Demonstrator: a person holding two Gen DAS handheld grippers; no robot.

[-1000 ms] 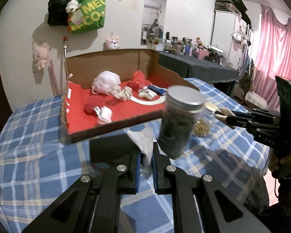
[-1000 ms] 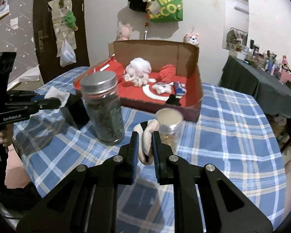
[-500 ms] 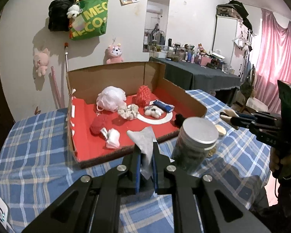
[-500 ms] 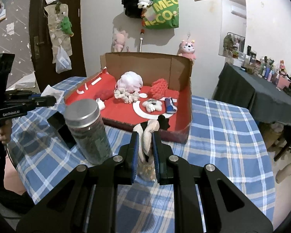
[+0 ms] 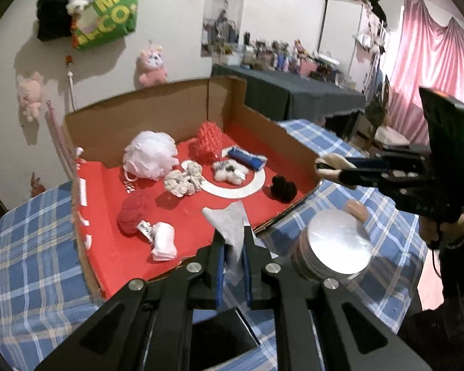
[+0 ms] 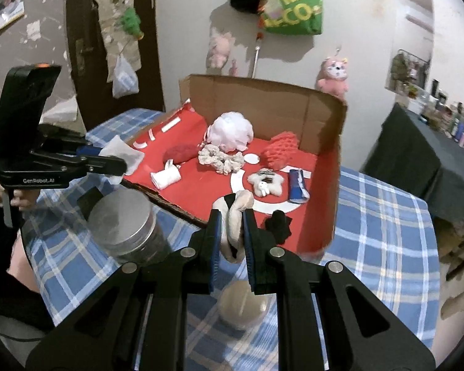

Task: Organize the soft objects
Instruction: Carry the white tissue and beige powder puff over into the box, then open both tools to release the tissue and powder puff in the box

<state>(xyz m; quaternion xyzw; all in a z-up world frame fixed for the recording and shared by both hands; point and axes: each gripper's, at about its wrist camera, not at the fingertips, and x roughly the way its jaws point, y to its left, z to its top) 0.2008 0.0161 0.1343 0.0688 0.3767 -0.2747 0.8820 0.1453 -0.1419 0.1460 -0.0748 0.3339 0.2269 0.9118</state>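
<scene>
A cardboard box with a red floor (image 5: 182,235) (image 6: 201,198) stands on the checked table and holds several soft items: a white puff (image 5: 150,151), a red knit piece (image 5: 208,137), a scrunchie (image 5: 184,179) and a black item (image 5: 283,188). My left gripper (image 5: 233,247) is shut on a white tissue (image 5: 230,219) above the box's near edge. My right gripper (image 6: 232,232) is shut on a beige and black soft item (image 6: 238,216) above the box's front right corner. Each gripper shows in the other view, the left gripper (image 6: 114,162) and the right gripper (image 5: 334,167).
A tall jar with a metal lid (image 5: 337,247) (image 6: 123,213) stands on the table in front of the box. A smaller jar with a beige lid (image 6: 241,303) stands beside it. A black flat object (image 5: 219,337) lies under the left gripper. Plush toys and a green bag hang on the wall.
Both grippers have risen and moved forward towards the box, each keeping its hold. The jars now lie lower and closer in both views.
</scene>
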